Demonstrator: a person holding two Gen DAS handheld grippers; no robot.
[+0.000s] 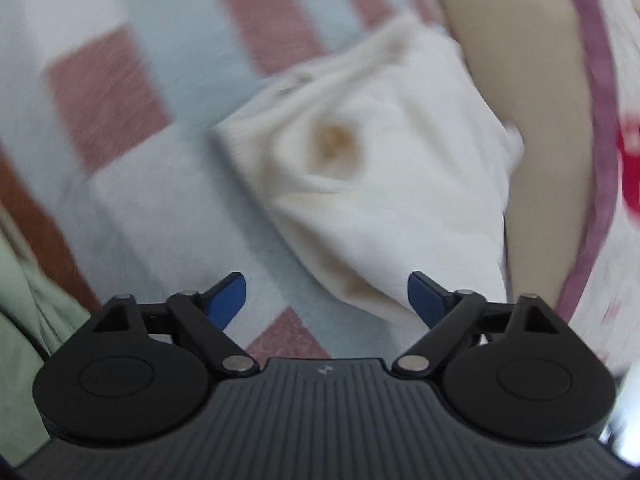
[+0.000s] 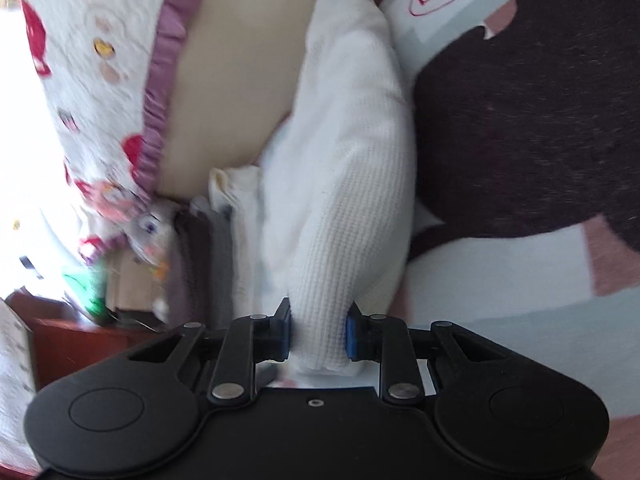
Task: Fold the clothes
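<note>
A white waffle-knit garment [image 2: 352, 184] hangs bunched between the blue pads of my right gripper [image 2: 318, 332], which is shut on it; the cloth stretches away from the jaws over the bed. In the left wrist view the same white garment [image 1: 360, 168], with a brownish stain at its middle, lies crumpled on the checked sheet [image 1: 132, 184]. My left gripper [image 1: 326, 300] hovers just short of the garment's near edge, open, with nothing between its blue fingers. Both views are blurred by motion.
A dark garment [image 2: 528, 128] lies on the sheet at the right. A white quilt with red prints and a purple frill [image 2: 92, 80] sits at the left, over a beige surface [image 2: 240, 80]. Folded grey and white clothes [image 2: 212, 256] are stacked beside it. Pale green cloth [image 1: 24, 320] lies at the left.
</note>
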